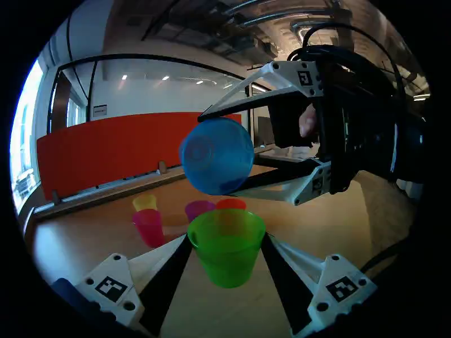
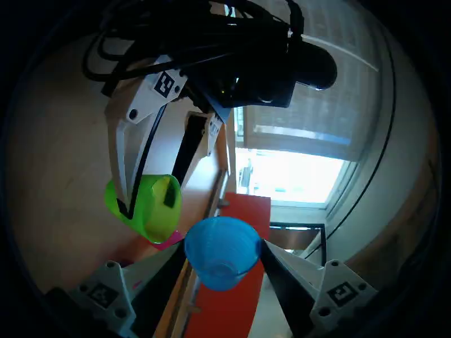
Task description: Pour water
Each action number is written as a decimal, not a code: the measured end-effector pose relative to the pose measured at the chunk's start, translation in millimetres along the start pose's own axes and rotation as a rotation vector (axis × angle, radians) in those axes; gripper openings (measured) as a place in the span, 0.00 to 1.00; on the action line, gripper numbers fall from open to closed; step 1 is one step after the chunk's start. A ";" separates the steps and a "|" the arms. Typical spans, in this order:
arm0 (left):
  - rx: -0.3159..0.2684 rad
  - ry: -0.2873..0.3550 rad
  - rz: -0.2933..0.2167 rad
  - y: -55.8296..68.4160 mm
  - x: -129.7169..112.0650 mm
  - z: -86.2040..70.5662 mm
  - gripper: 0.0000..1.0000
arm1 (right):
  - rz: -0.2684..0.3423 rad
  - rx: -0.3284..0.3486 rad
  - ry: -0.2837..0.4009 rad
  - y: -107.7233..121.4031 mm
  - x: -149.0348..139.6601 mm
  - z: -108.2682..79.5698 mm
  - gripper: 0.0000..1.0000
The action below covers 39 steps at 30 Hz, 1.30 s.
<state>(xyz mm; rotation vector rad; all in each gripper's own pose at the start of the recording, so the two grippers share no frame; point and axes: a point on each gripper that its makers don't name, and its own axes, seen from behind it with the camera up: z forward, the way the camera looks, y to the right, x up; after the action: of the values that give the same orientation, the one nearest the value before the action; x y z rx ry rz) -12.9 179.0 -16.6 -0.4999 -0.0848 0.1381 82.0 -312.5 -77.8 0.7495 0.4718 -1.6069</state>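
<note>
My left gripper (image 1: 226, 250) clamps the green cup (image 1: 226, 259) upright. My right gripper (image 2: 222, 253), rolled sideways above it, clamps the tipped blue cup (image 2: 220, 248). Contents: I cannot tell.

The left hand-held gripper (image 1: 225, 241) points forward and roughly level, with both fingers pressed against the sides of an upright green cup (image 1: 226, 262). The right hand-held gripper (image 1: 217, 153) hangs above and just beyond it, rolled onto its side, its two fingers clamped on a tipped blue cup (image 1: 225, 166). What seems to be a fingertip of the holding hand (image 1: 307, 121) rests on its body, behind the fingers.
</note>
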 end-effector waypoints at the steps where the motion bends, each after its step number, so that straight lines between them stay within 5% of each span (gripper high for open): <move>1: 0.000 0.000 0.000 0.0 0.1 0.0 0.86 | 0.007 -0.002 0.000 0.9 -1.1 0.1 0.94; 8: 0.001 -0.004 0.002 -1.8 -0.1 -0.8 0.86 | 0.121 -0.015 0.003 7.7 -13.2 2.8 0.94; 18: 0.004 -0.013 0.014 -2.7 -0.5 -3.4 0.86 | 0.433 -0.035 -0.011 12.7 -43.4 7.4 0.93; 29: 0.003 -0.011 0.013 -2.1 1.1 -3.5 0.86 | 0.676 -0.028 -0.036 -0.5 -63.5 2.7 0.93; 39: 0.015 -0.017 0.010 -8.9 -0.2 -5.0 0.86 | 1.081 -0.014 -0.054 -14.8 -77.6 -3.8 0.94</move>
<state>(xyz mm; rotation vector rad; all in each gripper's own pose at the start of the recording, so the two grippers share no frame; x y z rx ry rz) -11.6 168.9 -16.8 -0.4842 -0.0981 0.1532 72.2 -251.9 -27.8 0.7514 -0.0061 -0.6039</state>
